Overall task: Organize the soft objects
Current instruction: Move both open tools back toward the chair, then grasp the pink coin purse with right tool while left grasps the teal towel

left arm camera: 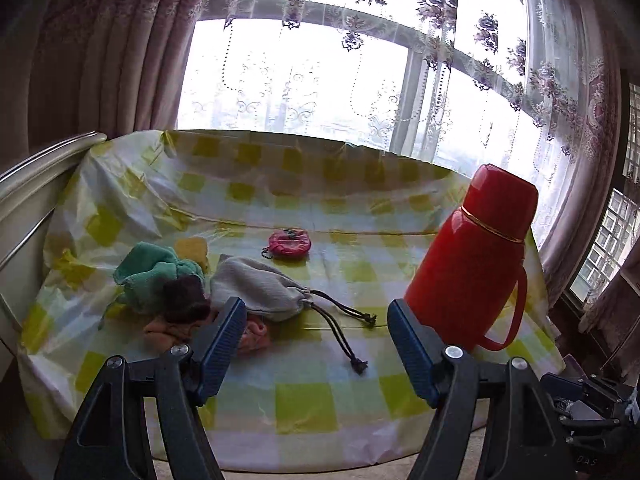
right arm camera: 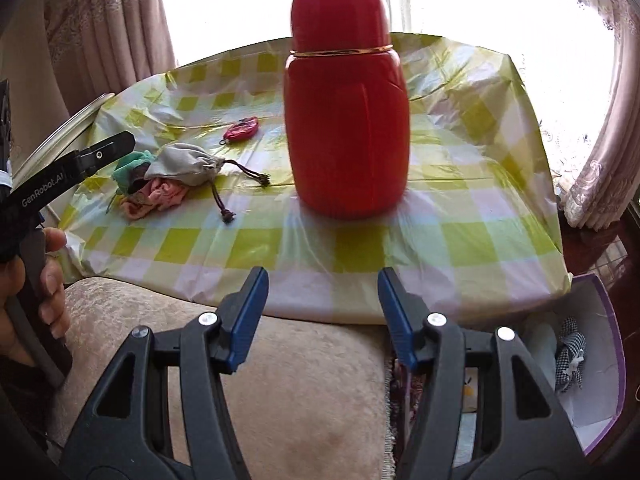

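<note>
Just past the left gripper [left arm camera: 316,336] — gray pouch [left arm camera: 260,288], cloth pile [left arm camera: 168,284] touching

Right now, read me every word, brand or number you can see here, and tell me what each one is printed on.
"GenRobot.AI": white letters along the black body of the left gripper, seen in the right wrist view.
"DAS": faint letters on dark gear at the lower right of the left wrist view; possibly cut off.
The red thermos shows no readable text.

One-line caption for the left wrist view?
Open left claw above checkered tablecloth, facing grey drawstring pouch and cloth pile, red thermos alongside.
</note>
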Tool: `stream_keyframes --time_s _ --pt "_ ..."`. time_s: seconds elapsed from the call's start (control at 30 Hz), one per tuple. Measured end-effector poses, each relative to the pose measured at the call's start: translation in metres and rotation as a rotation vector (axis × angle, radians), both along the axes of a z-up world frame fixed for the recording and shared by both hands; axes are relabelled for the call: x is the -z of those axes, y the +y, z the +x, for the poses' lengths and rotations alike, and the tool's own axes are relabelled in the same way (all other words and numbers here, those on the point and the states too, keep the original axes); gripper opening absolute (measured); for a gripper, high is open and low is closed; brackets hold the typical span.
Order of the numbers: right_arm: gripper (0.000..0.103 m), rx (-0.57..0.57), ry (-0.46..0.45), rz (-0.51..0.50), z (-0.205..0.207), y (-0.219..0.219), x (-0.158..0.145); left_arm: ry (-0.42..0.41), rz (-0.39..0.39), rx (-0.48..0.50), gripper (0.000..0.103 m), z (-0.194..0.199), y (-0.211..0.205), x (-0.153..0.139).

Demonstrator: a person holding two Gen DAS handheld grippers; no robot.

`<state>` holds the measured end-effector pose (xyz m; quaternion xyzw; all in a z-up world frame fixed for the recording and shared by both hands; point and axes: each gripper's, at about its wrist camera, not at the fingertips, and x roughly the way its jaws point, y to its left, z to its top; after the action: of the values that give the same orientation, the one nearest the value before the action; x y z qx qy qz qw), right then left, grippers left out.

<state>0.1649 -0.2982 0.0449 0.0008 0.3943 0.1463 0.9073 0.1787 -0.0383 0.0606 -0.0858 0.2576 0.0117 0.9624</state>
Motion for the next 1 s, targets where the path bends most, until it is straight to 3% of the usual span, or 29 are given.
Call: stream_keyframes --time_s 0.23,0.5,0.63,0.8,0.87,1.0 --pt "0.061 -0.133 -0.011 0.027 0.028 0.066 -0.007 0.022 -0.074 -0.152 0.073 0.009 0.079 0.011" --pt "0.068 -0.174 -0.010 0.046 0.081 0.117 -0.018 0.111 -0.183 -0.200 0.073 0.057 0.134 0.030" --pt "0.078 -0.165 0.011 0.047 0.121 0.140 -0.017 0.176 -0.253 -0.187 0.073 0.091 0.153 0.043" --pt "0.084 -0.139 0.043 0.031 0.180 0.168 -0.014 0.323 -0.253 -0.233 0.074 0.132 0.168 0.074" --pt "0.086 -0.124 0.044 0.019 0.204 0.178 -0.011 0.381 -0.257 -0.228 0.079 0.142 0.169 0.088" --pt "0.090 -0.128 0.068 -0.031 0.249 0.204 0.005 0.383 -0.302 -0.218 0.080 0.142 0.171 0.103"
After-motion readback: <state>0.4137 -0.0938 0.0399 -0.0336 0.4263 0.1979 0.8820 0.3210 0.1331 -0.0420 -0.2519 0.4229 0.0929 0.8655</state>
